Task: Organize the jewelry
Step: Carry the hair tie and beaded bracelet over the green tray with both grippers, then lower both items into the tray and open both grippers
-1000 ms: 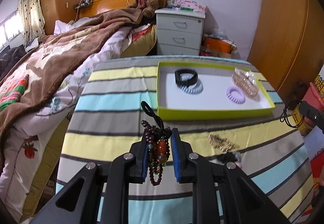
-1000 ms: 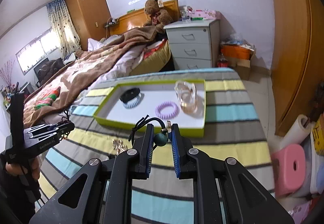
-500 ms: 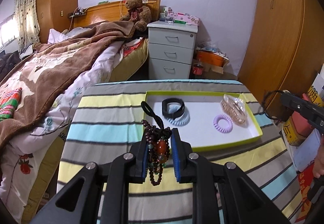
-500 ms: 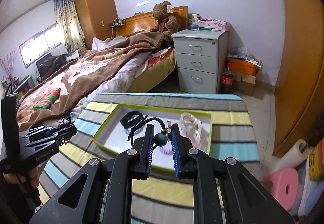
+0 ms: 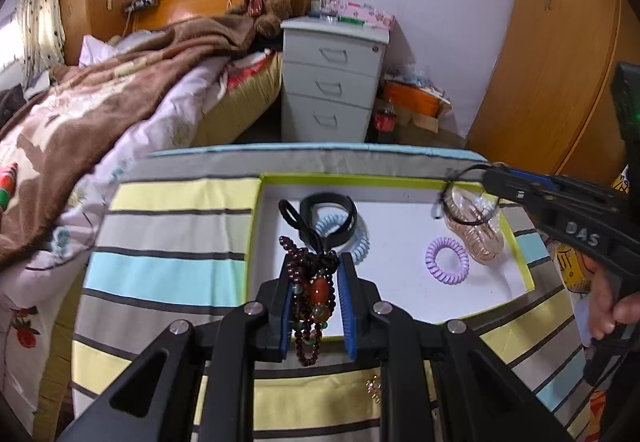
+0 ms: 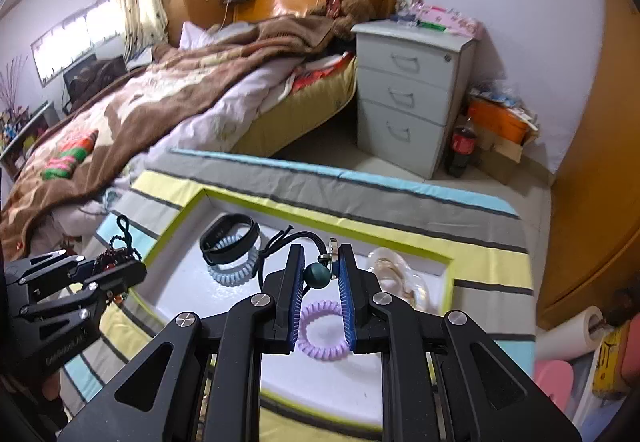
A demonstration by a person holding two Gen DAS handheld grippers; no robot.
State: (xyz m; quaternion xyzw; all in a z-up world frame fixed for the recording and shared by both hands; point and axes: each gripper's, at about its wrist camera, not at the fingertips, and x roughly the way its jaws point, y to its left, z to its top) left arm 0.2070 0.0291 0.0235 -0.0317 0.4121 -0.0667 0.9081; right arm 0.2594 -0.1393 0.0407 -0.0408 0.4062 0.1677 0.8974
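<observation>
My left gripper (image 5: 316, 302) is shut on a dark red bead bracelet (image 5: 310, 298) with an orange bead, held above the near edge of the green-rimmed white tray (image 5: 360, 178). My right gripper (image 6: 318, 278) is shut on a black cord necklace with a teal bead (image 6: 317, 275), held over the tray (image 6: 400, 238). In the tray lie a black band (image 5: 328, 210) on a pale blue coil tie (image 5: 360, 242), a purple coil tie (image 5: 447, 260) and a clear pink hair claw (image 5: 478, 234). The right gripper also shows at the right of the left wrist view (image 5: 488, 178).
The tray sits on a striped cloth (image 5: 168, 242) over a table. A gold clip (image 5: 374, 386) lies on the cloth near the front. A bed (image 5: 100, 102), a grey drawer cabinet (image 5: 332, 82) and wooden wardrobes (image 5: 560, 42) stand beyond.
Both grippers have moved forward and over the tray, each still holding its piece. The tray now fills more of both views.
</observation>
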